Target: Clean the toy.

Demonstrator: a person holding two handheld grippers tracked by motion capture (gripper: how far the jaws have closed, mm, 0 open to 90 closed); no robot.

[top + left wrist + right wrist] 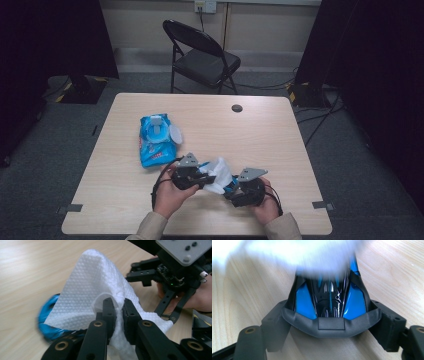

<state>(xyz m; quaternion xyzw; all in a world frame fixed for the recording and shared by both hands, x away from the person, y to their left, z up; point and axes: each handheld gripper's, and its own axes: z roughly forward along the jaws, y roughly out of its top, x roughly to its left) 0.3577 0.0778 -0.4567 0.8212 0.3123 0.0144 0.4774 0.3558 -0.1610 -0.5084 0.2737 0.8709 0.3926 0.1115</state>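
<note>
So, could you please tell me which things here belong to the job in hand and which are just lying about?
In use:
- left gripper, shut on the white textured wipe
- right gripper, clamped on the blue-and-black glossy object
- blue wipes packet, lid open

Lying about:
- black folding chair
- pale wooden table

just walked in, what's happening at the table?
A person at the wooden table works with a gripper in each hand. The left gripper is shut on a white wet wipe, which drapes over a blue and black object clamped in the right gripper. It looks like the object is being wiped; what it is I cannot tell. A blue wipes pack lies further back on the table with its flap open.
</note>
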